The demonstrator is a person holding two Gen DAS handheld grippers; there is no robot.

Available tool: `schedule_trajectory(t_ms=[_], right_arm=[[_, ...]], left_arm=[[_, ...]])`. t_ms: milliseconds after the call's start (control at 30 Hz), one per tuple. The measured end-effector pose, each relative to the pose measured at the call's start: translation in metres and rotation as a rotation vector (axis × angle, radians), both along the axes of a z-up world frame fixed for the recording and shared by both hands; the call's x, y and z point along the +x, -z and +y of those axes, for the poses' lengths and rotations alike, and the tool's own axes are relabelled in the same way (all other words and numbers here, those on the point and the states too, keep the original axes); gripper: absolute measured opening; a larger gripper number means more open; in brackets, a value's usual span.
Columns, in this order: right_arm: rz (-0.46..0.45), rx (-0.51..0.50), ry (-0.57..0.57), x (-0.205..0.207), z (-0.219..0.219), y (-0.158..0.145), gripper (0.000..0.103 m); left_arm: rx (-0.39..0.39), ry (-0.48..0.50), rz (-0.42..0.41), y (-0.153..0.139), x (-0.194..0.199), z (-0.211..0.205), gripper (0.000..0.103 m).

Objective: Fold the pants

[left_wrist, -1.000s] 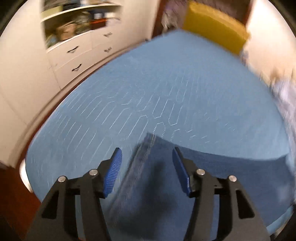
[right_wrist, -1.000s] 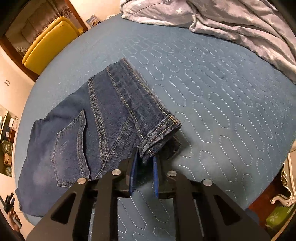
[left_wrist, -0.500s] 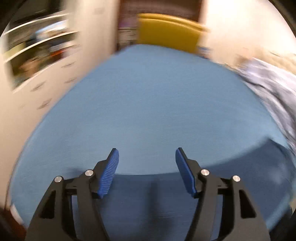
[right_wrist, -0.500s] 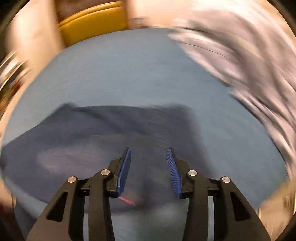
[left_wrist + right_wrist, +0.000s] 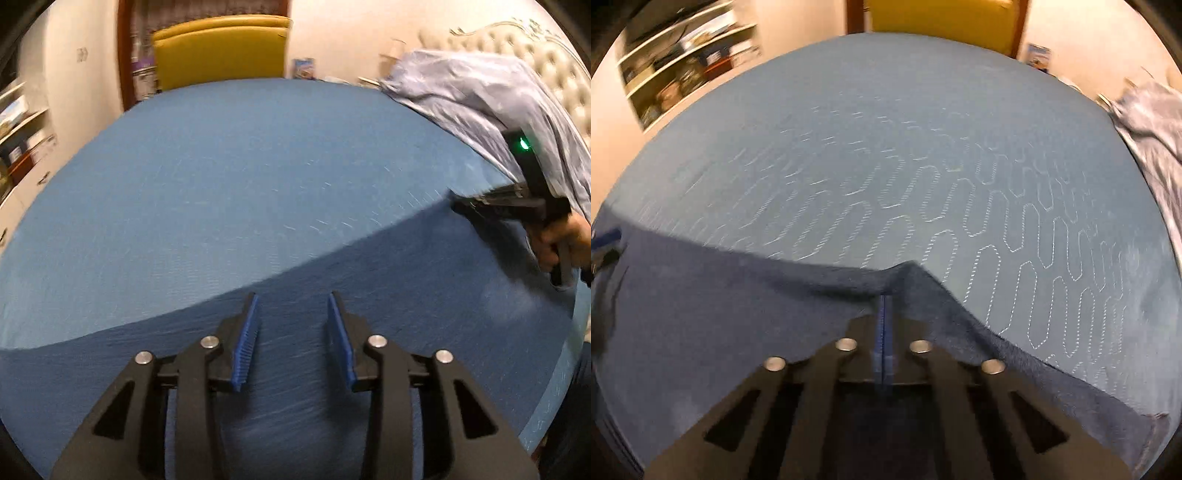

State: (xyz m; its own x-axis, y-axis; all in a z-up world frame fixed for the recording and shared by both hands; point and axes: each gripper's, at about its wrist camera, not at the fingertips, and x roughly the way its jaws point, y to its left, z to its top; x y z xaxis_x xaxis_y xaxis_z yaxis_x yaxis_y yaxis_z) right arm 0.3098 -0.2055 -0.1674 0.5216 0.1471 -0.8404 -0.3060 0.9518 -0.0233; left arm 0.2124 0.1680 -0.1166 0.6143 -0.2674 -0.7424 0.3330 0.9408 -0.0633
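Pants (image 5: 738, 332) now pinched between right fingers (image 5: 882, 325)

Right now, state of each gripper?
Left gripper: jaws closing, pads apart over the jeans, nothing pinched.
Right gripper: shut on the jeans' raised edge.

Bed (image 5: 923, 166): blue quilted cover with a white stitched pattern. Dark denim pants (image 5: 738, 332) lie spread flat along its near edge. Crumpled grey-blue duvet (image 5: 480, 99) is heaped at the headboard side, well apart from the pants.
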Motion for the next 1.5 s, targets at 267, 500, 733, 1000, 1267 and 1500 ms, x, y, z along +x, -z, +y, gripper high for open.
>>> schedule_trajectory(t_ms=[267,500,733,1000,1267,1500], right_arm=[[-0.048,-0.008,0.056,-0.005,0.005,0.005,0.000],[-0.241,0.071,0.193,-0.079,-0.045,-0.073,0.088],[-0.113,-0.062,0.256,-0.211,-0.094,-0.024,0.085],[-0.090,-0.010,0.339,-0.284,-0.113,0.001,0.078],[0.015,0.260,0.335,-0.295,-0.113,-0.001,0.049],[0.110,0.512,0.439,-0.291,-0.144,0.007,0.043]], left_arm=[[0.012,-0.176,0.076,0.027,0.027,0.008,0.044],[-0.064,-0.236,0.017,-0.022,-0.037,-0.004,0.044],[0.073,-0.107,0.083,0.023,-0.117,-0.100,0.045],[0.083,0.061,-0.090,0.000,-0.188,-0.171,0.049],[0.184,0.273,-0.193,0.012,-0.200,-0.236,0.045],[0.308,0.406,-0.193,0.026,-0.206,-0.248,0.004]])
